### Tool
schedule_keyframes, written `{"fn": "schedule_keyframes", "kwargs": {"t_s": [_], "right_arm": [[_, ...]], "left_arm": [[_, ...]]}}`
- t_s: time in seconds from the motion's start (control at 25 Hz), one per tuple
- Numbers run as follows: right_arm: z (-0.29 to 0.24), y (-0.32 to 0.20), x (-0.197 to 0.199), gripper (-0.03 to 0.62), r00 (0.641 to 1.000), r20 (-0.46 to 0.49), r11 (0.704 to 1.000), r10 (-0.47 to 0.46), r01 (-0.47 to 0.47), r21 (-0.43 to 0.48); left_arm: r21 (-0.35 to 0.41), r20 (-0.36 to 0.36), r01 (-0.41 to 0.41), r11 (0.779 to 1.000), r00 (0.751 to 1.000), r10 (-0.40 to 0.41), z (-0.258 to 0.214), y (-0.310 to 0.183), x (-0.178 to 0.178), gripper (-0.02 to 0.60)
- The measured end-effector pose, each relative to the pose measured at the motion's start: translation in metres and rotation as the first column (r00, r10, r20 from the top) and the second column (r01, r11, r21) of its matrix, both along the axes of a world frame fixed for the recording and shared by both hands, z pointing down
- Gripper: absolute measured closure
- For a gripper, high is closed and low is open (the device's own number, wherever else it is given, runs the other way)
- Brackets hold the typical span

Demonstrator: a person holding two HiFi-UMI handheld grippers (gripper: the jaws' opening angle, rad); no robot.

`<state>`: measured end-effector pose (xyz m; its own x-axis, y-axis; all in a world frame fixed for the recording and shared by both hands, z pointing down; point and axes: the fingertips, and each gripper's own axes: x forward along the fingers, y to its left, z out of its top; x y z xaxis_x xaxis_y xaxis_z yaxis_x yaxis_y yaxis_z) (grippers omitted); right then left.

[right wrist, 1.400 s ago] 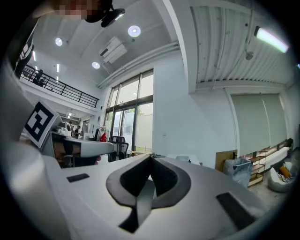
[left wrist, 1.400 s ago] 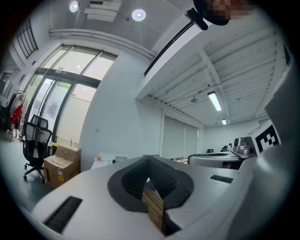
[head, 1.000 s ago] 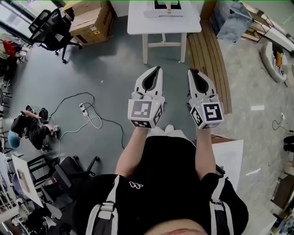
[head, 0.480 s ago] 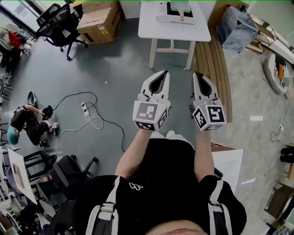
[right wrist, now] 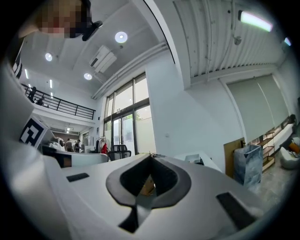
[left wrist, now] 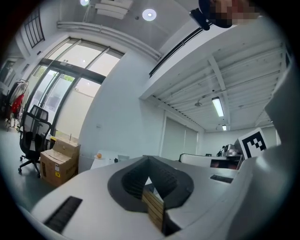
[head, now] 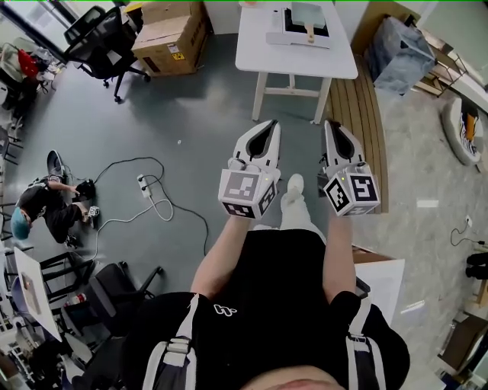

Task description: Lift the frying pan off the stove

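Note:
A pale frying pan (head: pixel 306 12) with a wooden handle lies on a dark stove (head: pixel 299 28) on the white table (head: pixel 267 57) at the top of the head view, partly cut off by the frame edge. Both grippers are held out level over the grey floor, well short of the table. My left gripper (head: pixel 270 124) is shut with nothing in it, and its jaws meet in the left gripper view (left wrist: pixel 149 160). To its right, my right gripper (head: pixel 332 124) is shut and empty too, jaws closed in the right gripper view (right wrist: pixel 150 156).
A cardboard box (head: pixel 171 34) and an office chair (head: pixel 103 38) stand left of the table. Wooden planks (head: pixel 358 114) and a grey bag (head: pixel 400 53) lie to its right. Cables with a power strip (head: pixel 145 187) trail on the floor, near a crouching person (head: pixel 46 202).
The table with the stove has come lower and nearer in the head view as the person walks toward it. Both shut grippers are carried forward together, and a white shoe now shows between them.

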<state>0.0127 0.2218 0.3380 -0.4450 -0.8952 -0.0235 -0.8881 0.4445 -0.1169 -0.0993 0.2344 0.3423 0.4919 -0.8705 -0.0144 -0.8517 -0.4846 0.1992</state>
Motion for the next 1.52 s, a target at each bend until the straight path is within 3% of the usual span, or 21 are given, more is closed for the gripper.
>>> {"fn": "schedule_keyframes", "kwargs": {"t_s": [0.16, 0.4, 0.76, 1.04, 1.24, 1.52], "right_arm": [[0.002, -0.045, 0.018, 0.592, 0.999, 0.032, 1.000, 0.003, -0.003, 0.013], [0.004, -0.157, 0.042, 0.592, 0.997, 0.070, 1.000, -0.013, 0.012, 0.016], [0.016, -0.320, 0.098, 0.592, 0.997, 0.052, 0.998, -0.059, 0.061, -0.032], [0.012, -0.392, 0.149, 0.592, 0.997, 0.047, 0.997, -0.066, 0.068, -0.043], [0.023, -0.412, 0.158, 0.592, 0.993, 0.066, 0.992, -0.102, 0.106, -0.061], [0.017, -0.432, 0.145, 0.592, 0.985, 0.078, 0.986, -0.156, 0.159, -0.038]], "left_arm": [[0.027, 0.017, -0.018, 0.999, 1.000, 0.018, 0.001, -0.038, 0.016, 0.581], [0.018, 0.032, 0.006, 1.000, 0.999, -0.007, 0.002, -0.150, 0.035, 0.581], [-0.061, 0.035, 0.009, 0.998, 0.999, -0.007, 0.021, -0.310, 0.103, 0.581], [-0.108, 0.019, 0.059, 0.992, 0.998, -0.058, 0.022, -0.394, 0.122, 0.581], [-0.148, 0.051, 0.045, 0.988, 0.998, -0.037, 0.039, -0.423, 0.142, 0.581], [-0.112, 0.072, 0.027, 0.993, 0.997, -0.019, 0.029, -0.466, 0.153, 0.581]]}}
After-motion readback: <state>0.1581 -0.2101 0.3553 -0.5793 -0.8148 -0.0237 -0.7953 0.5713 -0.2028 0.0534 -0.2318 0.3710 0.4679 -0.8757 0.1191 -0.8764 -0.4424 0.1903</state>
